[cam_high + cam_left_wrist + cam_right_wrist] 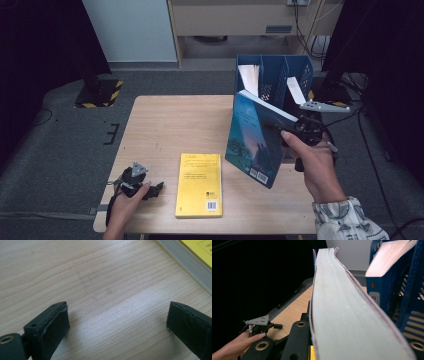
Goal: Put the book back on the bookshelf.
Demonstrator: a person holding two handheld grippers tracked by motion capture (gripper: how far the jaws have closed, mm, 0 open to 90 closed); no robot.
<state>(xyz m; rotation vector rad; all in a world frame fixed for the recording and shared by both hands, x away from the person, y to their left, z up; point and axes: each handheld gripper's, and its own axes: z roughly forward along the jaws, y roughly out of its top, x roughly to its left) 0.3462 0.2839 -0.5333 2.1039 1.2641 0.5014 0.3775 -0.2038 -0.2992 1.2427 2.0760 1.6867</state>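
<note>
Pale wood forms the table [170,125], the biggest thing in the scene. At its far right corner stands a blue file rack [295,67] with several slots, two of which already hold books with their page edges showing. Next in size is the blue book [252,142], lifted clear of the tabletop and tilted just in front of the rack; the right gripper [300,125] has its jaws clamped on the book's edge, and in the right gripper view the page block [342,305] runs straight out from between them. A yellow book [200,185] lies flat near the table's front edge, untouched. Smallest, the left gripper [137,182] rests on the wood at the front left, jaws spread wide with nothing between them, the yellow book just beside it. By this reading, filing is partway through: the blue book awaits a slot, then the yellow.
</note>
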